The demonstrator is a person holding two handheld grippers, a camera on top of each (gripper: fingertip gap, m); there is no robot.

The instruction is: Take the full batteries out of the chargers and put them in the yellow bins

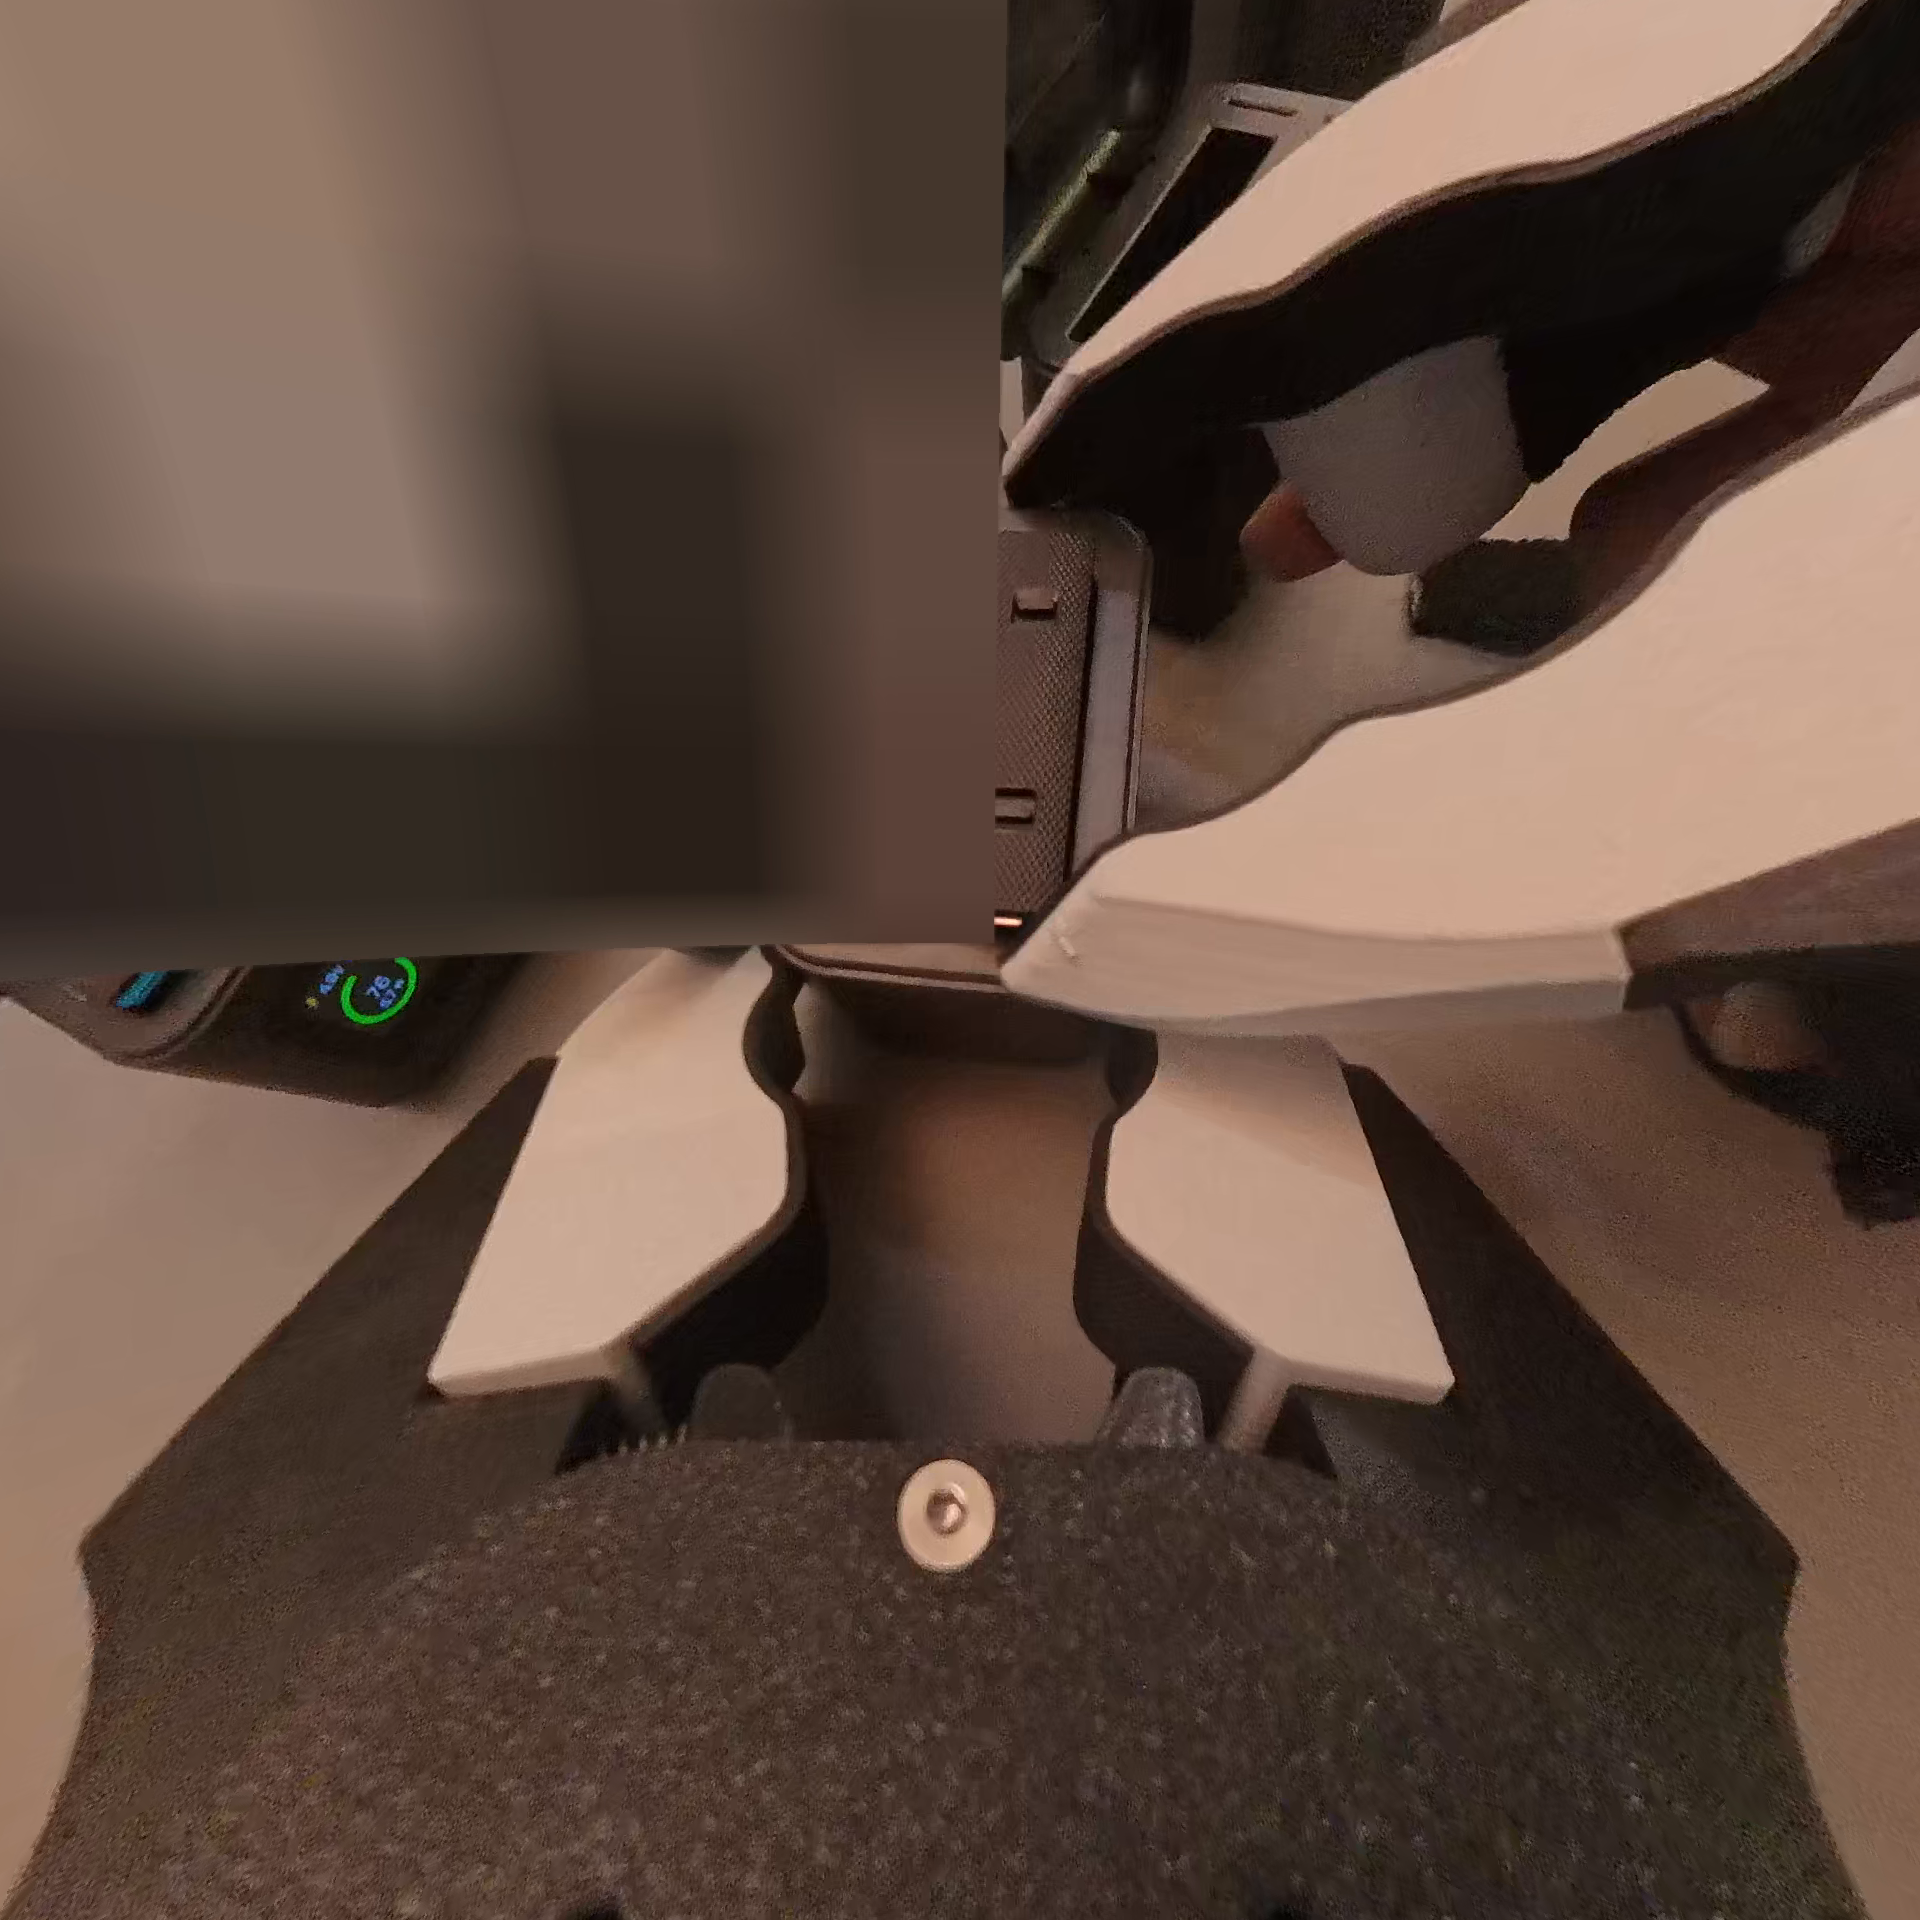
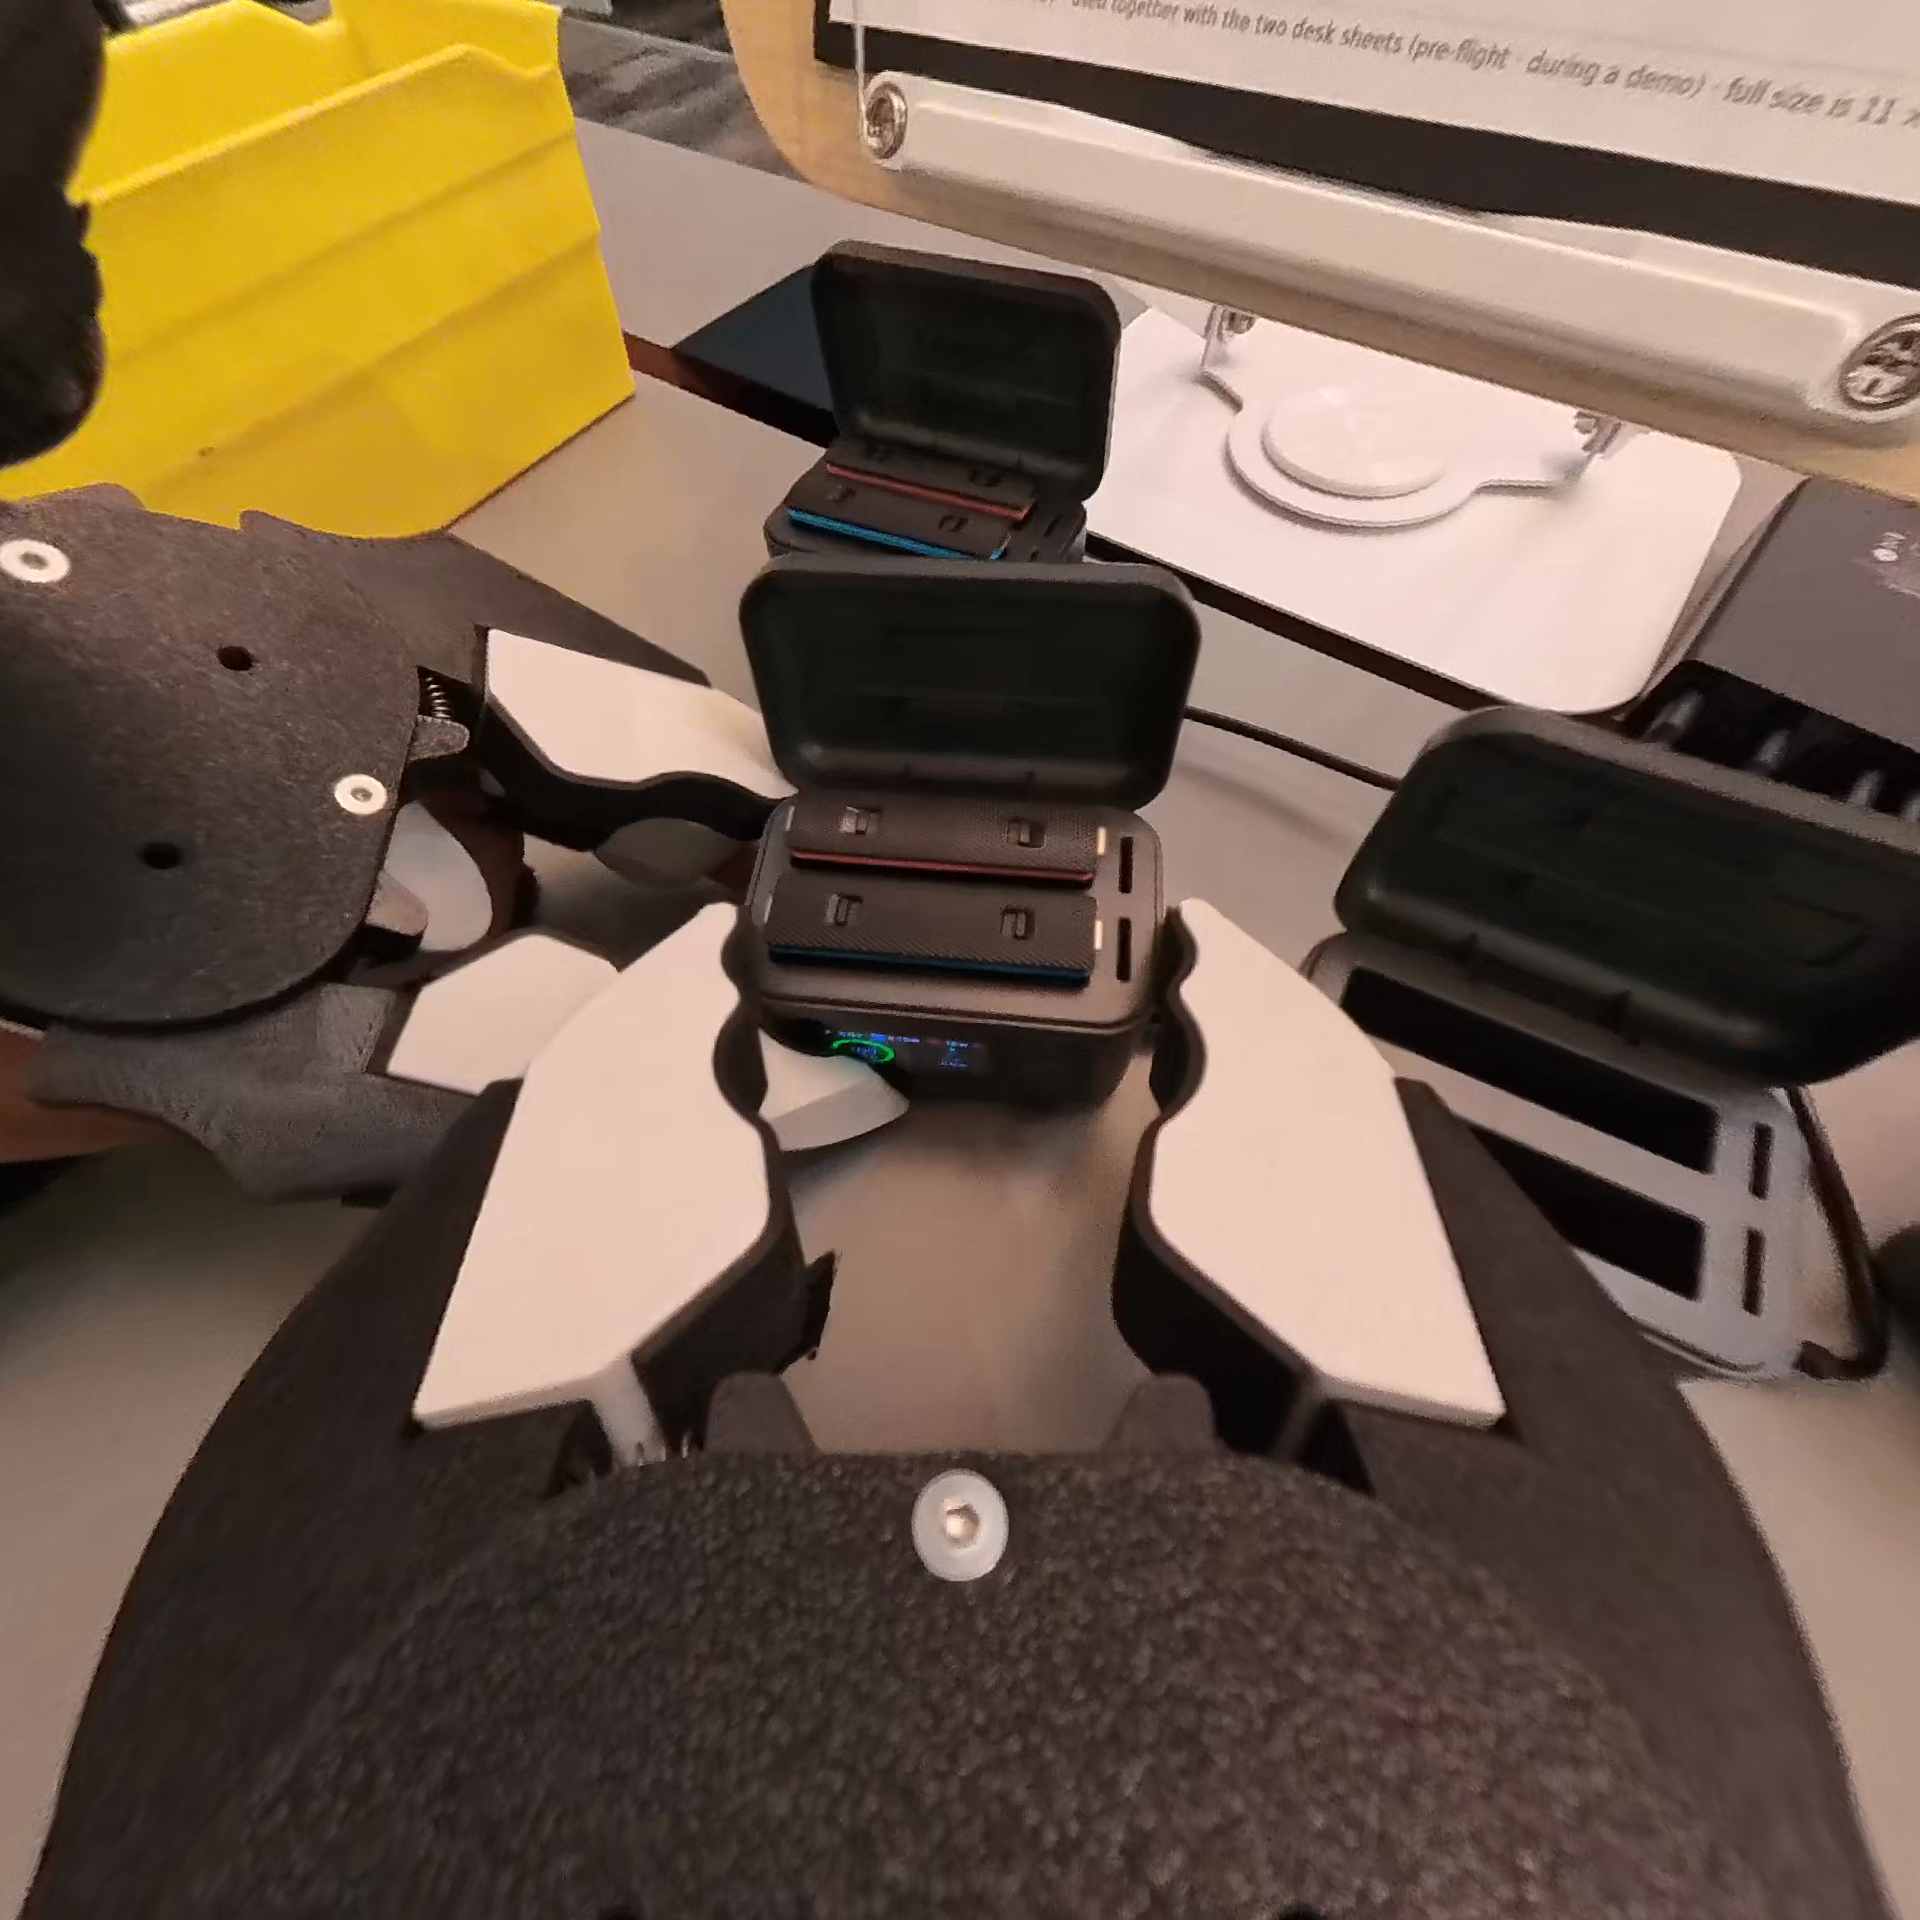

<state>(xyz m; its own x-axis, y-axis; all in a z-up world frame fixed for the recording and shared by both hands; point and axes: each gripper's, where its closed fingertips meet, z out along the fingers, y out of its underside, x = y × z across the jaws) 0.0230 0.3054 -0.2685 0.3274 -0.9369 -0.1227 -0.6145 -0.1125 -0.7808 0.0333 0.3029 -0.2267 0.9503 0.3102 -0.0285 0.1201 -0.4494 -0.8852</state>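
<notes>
Right tool (image 2: 951,997) sits low on the worktop (image 2: 665,488), jaws spread wide to either side of the middle charger (image 2: 951,1023), nothing clenched yet. Two batteries stand in that charger: the blue-edged battery (image 2: 930,930) in front, the red-edged battery (image 2: 940,842) behind it, the lid up behind both.

The left tool (image 2: 800,935) comes in from the side, jaws parted around the charger's left end, one fingertip under its front corner. In its own view the gap is released and empty.

The risk, as I read it: the right jaws bracket the whole casing, not a battery, so closing here could lift or tip the charger. Both tools crowd one spot and may collide.

To the right, an empty charger (image 2: 1558,1164). Farther back, another loaded charger (image 2: 935,499), then the yellow bin (image 2: 343,312) on the left.
</notes>
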